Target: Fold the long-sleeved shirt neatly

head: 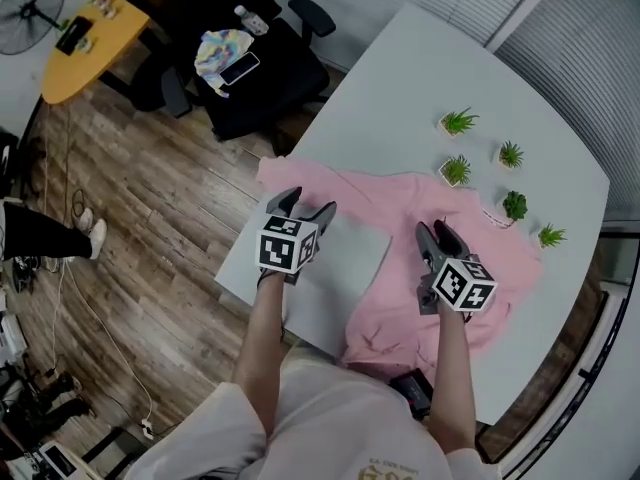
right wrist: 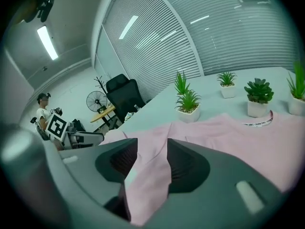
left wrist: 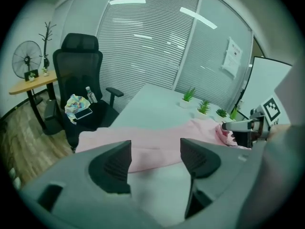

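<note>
Right gripper view: right gripper [right wrist: 152, 149] parted, shirt [right wrist: 228, 137] loose between jaws; left gripper [left wrist: 155, 149] spread, empty. Risk: shallow pinch slips, fold likely skews.

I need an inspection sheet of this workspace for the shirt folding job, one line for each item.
Surface: white table, partly covered by the shirt.
Job's things: pink shirt spread out, unfolded.
Clutter: five potted plants beside the collar.
Grippers: left gripper open, empty, near a sleeve; right gripper open over the shirt, fabric showing between its jaws.
Cables: cables on the wooden floor.
Surroundings: office chair, yellow table, fan.
</note>
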Demonstrator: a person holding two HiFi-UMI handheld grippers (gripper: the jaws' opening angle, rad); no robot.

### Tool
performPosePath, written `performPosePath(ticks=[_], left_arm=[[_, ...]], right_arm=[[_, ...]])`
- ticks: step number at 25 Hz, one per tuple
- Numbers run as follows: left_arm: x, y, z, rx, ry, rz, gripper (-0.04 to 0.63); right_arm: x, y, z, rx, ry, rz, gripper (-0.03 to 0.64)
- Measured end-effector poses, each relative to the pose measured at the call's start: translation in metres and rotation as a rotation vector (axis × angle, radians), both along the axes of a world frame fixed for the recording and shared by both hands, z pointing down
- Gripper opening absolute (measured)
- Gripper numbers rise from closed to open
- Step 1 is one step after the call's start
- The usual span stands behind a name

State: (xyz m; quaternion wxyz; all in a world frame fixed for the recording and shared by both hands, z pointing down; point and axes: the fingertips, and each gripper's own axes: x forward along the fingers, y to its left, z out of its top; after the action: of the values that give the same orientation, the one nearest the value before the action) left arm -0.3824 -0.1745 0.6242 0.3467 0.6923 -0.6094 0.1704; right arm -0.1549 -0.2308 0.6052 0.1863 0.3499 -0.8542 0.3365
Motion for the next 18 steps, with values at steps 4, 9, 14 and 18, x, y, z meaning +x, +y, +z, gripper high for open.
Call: performPosePath(ticks=[4,9,14,18], left_arm=[[-0.053,0.002,-0.004,-0.008,-0.067,-0.124,0.305],[-0.104,0.007,0.009,-0.076,-0.135,-0.205,0.265],[-0.117,0.002,0.026,-0.121,-0.137,-0.203,0.219],[-0.118,-0.005,0.031,-0.127,-0.124,-0.192,0.196]], right_arm=[[-0.019,0.009,-0.008,0.02,0.012,-0.044,0.198],[-0.039,0.019,-0.015,0.038,0.021,-0.093,0.189],[-0.048,0.027,-0.013,0.034,0.031,-0.108,0.182],[-0.05,0.031,-0.009,0.029,0.041,-0.113,0.176]])
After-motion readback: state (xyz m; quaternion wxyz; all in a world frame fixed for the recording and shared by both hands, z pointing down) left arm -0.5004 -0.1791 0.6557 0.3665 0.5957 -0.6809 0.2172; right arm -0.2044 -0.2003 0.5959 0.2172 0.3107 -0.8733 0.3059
